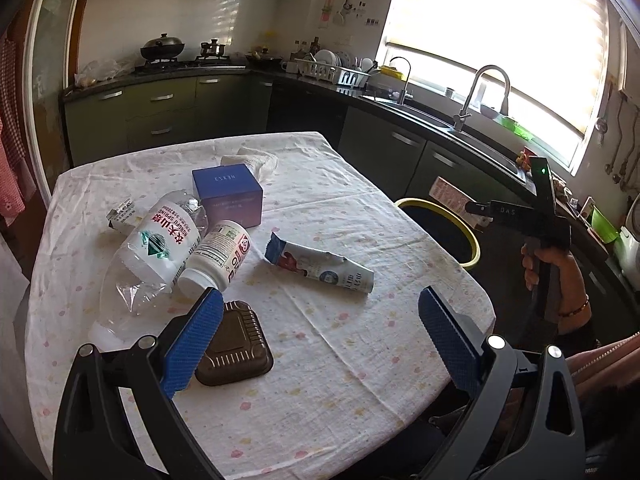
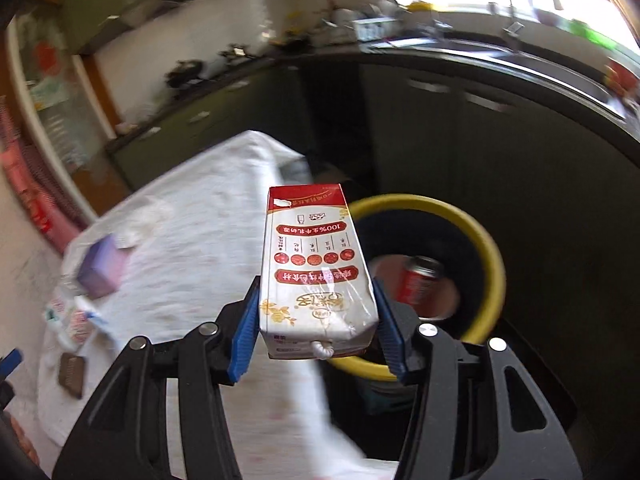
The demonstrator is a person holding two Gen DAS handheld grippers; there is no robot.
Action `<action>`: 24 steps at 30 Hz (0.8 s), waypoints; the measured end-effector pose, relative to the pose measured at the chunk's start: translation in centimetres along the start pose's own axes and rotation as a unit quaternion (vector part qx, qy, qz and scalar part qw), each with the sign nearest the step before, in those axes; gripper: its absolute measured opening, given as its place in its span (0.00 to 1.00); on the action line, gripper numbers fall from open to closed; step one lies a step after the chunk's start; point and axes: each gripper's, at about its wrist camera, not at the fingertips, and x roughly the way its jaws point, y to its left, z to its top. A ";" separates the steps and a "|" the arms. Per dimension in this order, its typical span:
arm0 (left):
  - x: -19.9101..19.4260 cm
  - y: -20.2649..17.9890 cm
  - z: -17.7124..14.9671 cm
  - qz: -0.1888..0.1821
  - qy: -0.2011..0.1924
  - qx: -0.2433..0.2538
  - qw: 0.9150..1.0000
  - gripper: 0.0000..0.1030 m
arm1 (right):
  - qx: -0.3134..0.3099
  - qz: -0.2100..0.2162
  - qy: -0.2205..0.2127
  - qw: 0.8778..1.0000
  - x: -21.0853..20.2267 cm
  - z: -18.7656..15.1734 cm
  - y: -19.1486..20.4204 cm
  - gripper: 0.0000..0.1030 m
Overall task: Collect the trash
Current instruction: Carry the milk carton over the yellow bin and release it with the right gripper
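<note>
Left black plastic two-finger gripper: blue ridged rubber pads on the fingers, black triangular cut-out linkage arms, round silver screw heads at the pivots. Right black plastic two-finger gripper: same blue pads, same silver screws; from the left wrist view its body shows a green LED and faint white lettering. Bare-skinned right hand, beaded bracelet on wrist.

Left wrist view low over the table, right wrist view beside it, both facing bin and kitchen counter.
</note>
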 end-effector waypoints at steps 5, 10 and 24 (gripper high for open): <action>1.0 -0.3 0.1 -0.004 0.011 -0.002 1.000 0.94 | 0.026 -0.042 0.043 0.998 2.9 0.1 -3.7 0.49; 1.4 -0.8 0.0 -0.006 0.015 0.006 1.000 0.94 | 0.030 -0.067 0.040 0.996 6.3 0.4 -5.8 0.60; 3.7 0.5 -1.6 0.021 0.053 0.003 0.998 0.94 | 0.059 -0.022 -0.023 0.998 0.3 -2.8 -3.7 0.71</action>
